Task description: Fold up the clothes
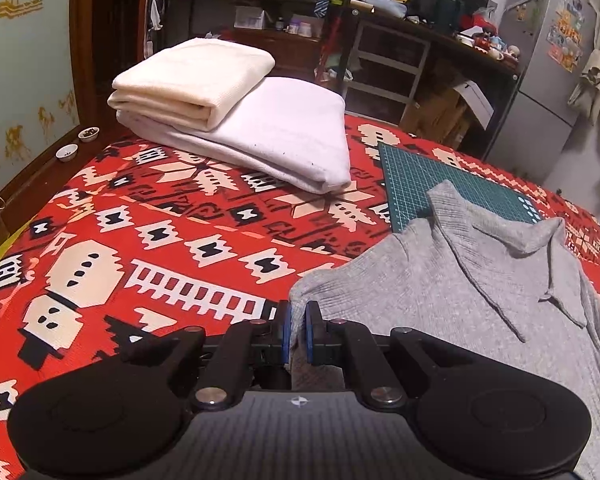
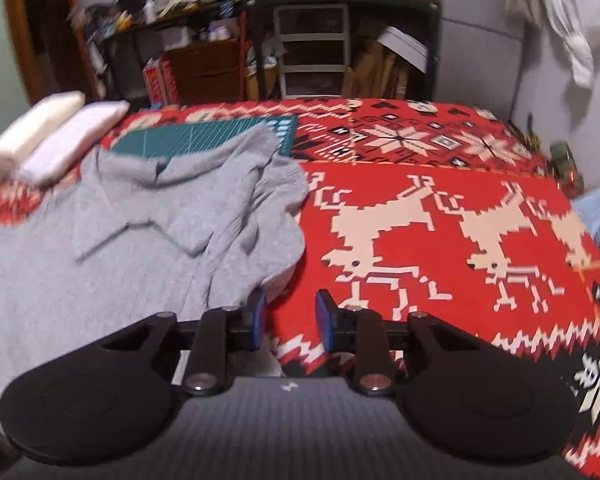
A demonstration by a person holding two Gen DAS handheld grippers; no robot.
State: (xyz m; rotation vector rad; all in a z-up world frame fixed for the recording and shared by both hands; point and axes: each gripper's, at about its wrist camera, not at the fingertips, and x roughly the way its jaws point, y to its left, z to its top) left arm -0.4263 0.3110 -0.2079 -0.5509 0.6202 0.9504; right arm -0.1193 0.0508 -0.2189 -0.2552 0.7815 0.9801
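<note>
— Grey sweater (image 1: 460, 280): where does it sit?

— In the left wrist view it fills the lower right of the frame, lying rumpled on the red patterned blanket (image 1: 160, 240). Its ribbed collar is flopped open, and the top edge overlaps the near corner of a green cutting mat (image 1: 440, 176).

— And the left gripper (image 1: 298, 328)?

— At lower centre. Its blue-padded fingers are closed on a fold at the sweater's left edge; grey knit shows squeezed between the pads.

— What is behind it?

— Two folded pieces in the upper left of the frame: a cream folded blanket (image 1: 192, 80) resting on a white folded blanket (image 1: 276, 136). Two small bowls (image 1: 78, 144) sit on the floor at the far left.

— The right wrist view?

— It is blurred. The sweater (image 2: 140, 232) takes the left half of the frame, and the red blanket (image 2: 440, 220) with its pale deer figures takes the right. The cutting mat (image 2: 204, 136) peeks out above the collar.

— The right gripper (image 2: 290, 320)?

— At lower centre, fingers parted with a clear gap. The left finger (image 2: 258, 320) sits at the sweater's right edge; whether it touches the knit I cannot tell. The other finger is over bare blanket. Nothing is held between them.
</note>
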